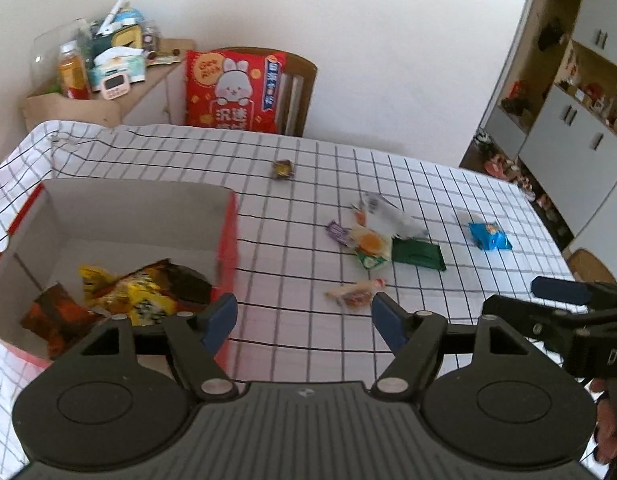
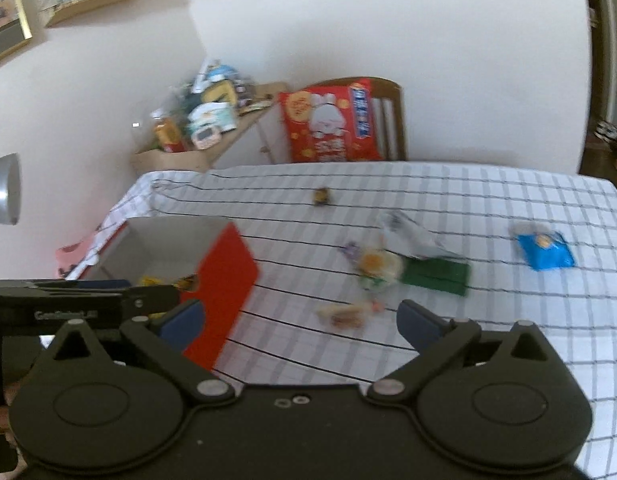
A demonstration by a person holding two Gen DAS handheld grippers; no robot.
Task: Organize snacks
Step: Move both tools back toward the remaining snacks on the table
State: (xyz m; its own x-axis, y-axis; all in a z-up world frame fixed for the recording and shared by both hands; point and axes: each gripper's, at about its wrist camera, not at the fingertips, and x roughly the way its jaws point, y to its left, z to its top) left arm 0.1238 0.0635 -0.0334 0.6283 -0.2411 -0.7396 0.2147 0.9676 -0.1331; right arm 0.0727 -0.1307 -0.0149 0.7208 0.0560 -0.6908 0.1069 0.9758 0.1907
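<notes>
Open cardboard box point(image 1: 120, 216), red outside, holding crinkled yellow and orange snack packets point(image 1: 140, 292), left gripper point(image 1: 304, 312) jaws wide and empty, loose wrappers point(image 1: 372, 244) on checked tablecloth point(image 1: 308, 168), glossy blue packet point(image 1: 490, 236), right gripper point(image 2: 300, 320) jaws wide, empty.

A white tablecloth point(image 1: 348, 168) with a black grid covers the table. Behind it a wooden chair point(image 1: 302, 80) holds a red rabbit-print cushion point(image 1: 232, 90). A cluttered side shelf point(image 1: 108, 100) stands left; cabinets point(image 1: 580, 120), somewhat blurred, stand right.
</notes>
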